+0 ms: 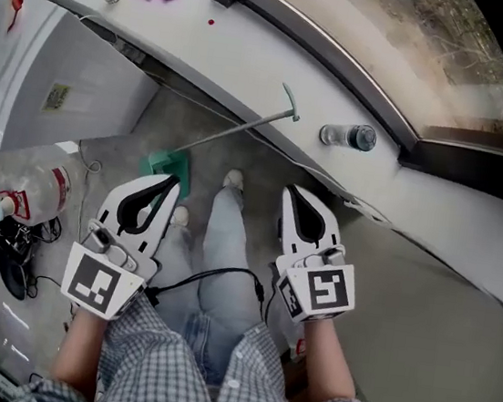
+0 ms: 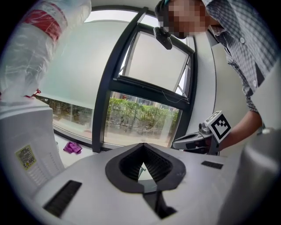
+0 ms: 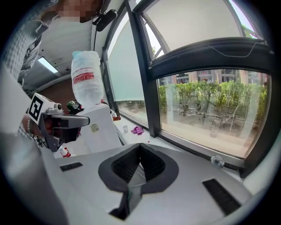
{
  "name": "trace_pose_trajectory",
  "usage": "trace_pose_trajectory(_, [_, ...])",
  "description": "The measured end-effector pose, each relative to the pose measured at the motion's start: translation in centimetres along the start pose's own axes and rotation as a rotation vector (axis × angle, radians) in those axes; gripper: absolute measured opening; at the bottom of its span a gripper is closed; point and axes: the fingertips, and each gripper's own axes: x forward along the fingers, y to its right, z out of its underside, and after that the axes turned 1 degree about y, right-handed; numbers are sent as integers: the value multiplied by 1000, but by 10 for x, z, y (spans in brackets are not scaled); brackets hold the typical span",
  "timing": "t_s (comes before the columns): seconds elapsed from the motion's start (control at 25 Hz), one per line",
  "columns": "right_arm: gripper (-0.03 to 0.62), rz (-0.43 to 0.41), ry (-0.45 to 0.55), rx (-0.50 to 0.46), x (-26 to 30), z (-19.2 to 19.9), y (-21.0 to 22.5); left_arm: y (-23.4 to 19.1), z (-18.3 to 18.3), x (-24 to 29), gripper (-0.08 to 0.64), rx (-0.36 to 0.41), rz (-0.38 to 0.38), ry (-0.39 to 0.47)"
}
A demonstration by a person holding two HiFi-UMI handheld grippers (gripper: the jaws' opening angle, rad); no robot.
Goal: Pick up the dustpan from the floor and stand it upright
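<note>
No text can be read anywhere. Yellowish sticker (image 2: pixel 27 157) on side of white cabinet (image 2: pixel 30 127): print too small. Red label (image 3: pixel 86 78) on big water jug (image 3: pixel 88 61): blurred. Left marker cube (image 1: pixel 94 280), right marker cube (image 1: pixel 325 291): black-and-white square patterns, no letters or digits.

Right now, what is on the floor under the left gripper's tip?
The green dustpan, its handle leaning up against the ledge. The left gripper covers the pan's near part, so its full shape cannot be seen.
</note>
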Motion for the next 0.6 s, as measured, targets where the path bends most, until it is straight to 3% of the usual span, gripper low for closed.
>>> trace_pose_trajectory(0.2, [5,-5,-17,18,37,22,31,-11,37,27,8,-20,-18,-68])
trace_pose_trajectory(0.4, [5,-25,-38,32,70,46,51,-21,62,55,6,-19,-36,-79])
trace_pose_trajectory(0.6, [5,-27,-60,99,98,79,63,-29,89,80,8,-21,-35,-121])
